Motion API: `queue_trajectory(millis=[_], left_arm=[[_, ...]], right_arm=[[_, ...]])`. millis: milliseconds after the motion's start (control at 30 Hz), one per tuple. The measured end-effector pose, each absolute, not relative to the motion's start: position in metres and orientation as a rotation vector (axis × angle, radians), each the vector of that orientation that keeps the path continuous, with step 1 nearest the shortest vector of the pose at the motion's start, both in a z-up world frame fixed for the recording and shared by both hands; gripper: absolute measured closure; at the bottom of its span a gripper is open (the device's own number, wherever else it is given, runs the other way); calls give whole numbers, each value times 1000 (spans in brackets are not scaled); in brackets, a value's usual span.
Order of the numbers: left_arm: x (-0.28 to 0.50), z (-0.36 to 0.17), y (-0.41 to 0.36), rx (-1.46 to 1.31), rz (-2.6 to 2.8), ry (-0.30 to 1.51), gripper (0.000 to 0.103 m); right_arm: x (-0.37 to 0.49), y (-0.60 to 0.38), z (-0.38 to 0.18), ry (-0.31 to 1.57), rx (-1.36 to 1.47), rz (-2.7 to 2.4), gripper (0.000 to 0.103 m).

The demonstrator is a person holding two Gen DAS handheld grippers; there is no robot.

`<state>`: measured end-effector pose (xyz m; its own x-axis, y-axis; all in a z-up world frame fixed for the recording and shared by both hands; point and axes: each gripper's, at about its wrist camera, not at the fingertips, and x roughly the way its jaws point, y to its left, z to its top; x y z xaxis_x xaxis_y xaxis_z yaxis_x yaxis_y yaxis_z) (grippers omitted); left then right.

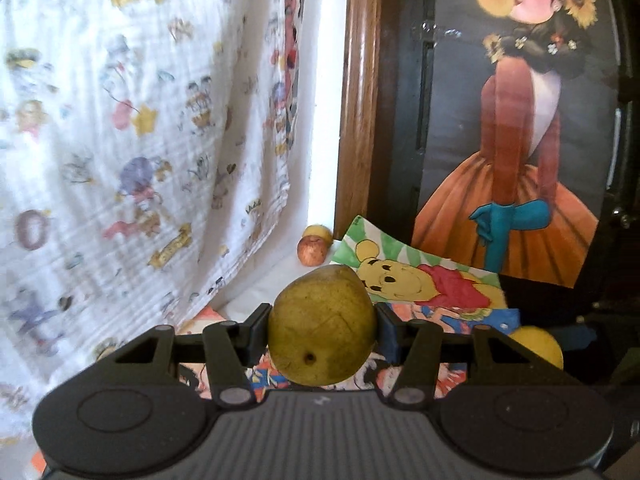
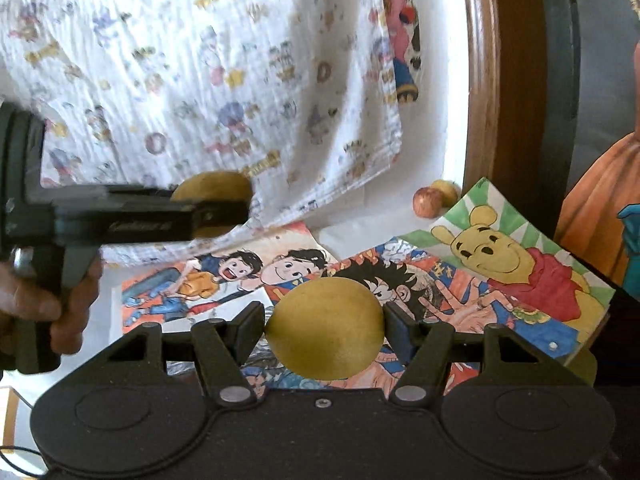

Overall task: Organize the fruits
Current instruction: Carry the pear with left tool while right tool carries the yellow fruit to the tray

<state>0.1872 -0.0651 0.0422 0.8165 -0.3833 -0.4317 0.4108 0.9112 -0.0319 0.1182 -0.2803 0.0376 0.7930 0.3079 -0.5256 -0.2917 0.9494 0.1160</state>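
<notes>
**A:** We see a white cloth with cartoon prints (image 2: 224,80) hanging at the back, a wooden frame (image 2: 484,80) beside it, and a white desk (image 2: 360,236) covered with cartoon drawings. One is a yellow bear drawing (image 2: 516,264) near the far right corner.

**B:** What are we holding?

**A:** Our left gripper (image 1: 322,328) is squeezed tight on a green pear (image 1: 322,326), up in the air over the drawings. Our right gripper (image 2: 325,326) is clamped on a yellow lemon (image 2: 325,328), also lifted off the desk.

**B:** So both fruits are picked up. Where do they go?

**A:** We think we are in the carrying step. At the far corner of the desk, by the wooden frame, a red apple (image 2: 427,201) sits touching a yellowish fruit (image 2: 449,191). That looks like the fruit pile, but we are only guessing.

**B:** And next?

**A:** We would move both fruits toward that corner, lower them gently beside the apple, then let go. Round fruits can roll, so we should set them down softly. We also spot another yellow fruit (image 1: 540,346) near the right edge, half hidden.
</notes>
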Motion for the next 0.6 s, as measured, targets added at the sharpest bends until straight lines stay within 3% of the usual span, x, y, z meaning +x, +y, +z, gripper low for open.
queue_trajectory(millis=[333, 600], left_arm=[[99, 23, -53, 72, -464, 477, 44], [90, -25, -79, 66, -519, 592, 44]], right_arm=[[56, -293, 35, 564, 50, 298, 37], [32, -304, -6, 641, 102, 265, 37]])
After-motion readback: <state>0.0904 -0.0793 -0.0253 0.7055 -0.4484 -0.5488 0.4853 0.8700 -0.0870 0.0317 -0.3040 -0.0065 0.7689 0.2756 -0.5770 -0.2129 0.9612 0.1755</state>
